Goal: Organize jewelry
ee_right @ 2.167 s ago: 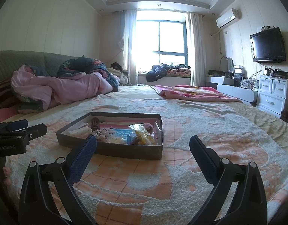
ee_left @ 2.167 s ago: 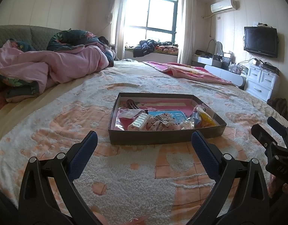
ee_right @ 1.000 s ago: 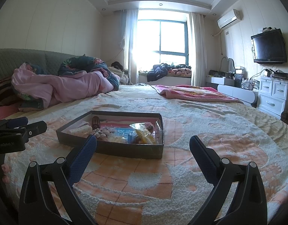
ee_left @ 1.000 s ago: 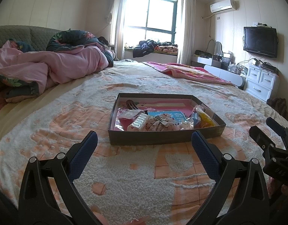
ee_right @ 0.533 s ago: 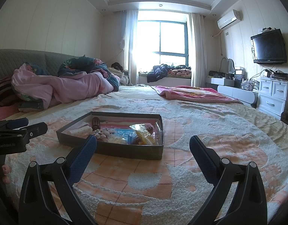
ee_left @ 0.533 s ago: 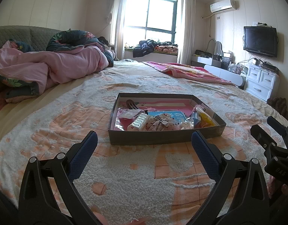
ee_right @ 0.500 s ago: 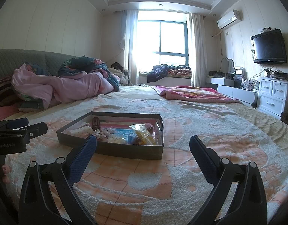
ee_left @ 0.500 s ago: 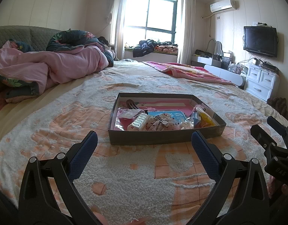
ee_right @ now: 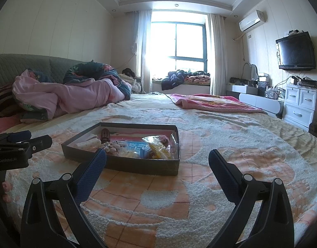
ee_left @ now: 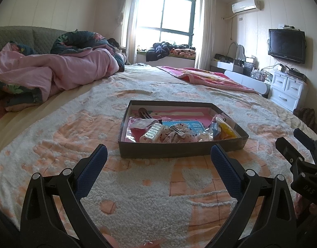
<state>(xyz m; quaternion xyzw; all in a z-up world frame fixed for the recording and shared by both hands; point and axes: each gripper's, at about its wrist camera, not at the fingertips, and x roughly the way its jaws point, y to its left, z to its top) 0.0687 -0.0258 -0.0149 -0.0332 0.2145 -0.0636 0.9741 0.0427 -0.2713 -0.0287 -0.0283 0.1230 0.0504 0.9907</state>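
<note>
Bedspread (ee_left: 137,196): nubby looped cloth, matt, rough, cream with peach pattern. Tray (ee_left: 179,149): dark matt cardboard walls, pink paper lining. Plastic bags (ee_right: 156,146) at tray's 3 o'clock: clear, crinkled, glossy. Hair clip (ee_left: 153,132): white plastic, smooth. Left gripper (ee_left: 158,155) finger pads (ee_left: 92,173): blue, dimpled, rubbery; frames black matt plastic, metal screw heads. Quilt (ee_left: 61,72) at 10 o'clock: pink cloth, soft sheen.

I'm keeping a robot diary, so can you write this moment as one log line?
left gripper open, empty | right gripper open, empty | box on bedspread, untouched | jewelry not yet sorted
</note>
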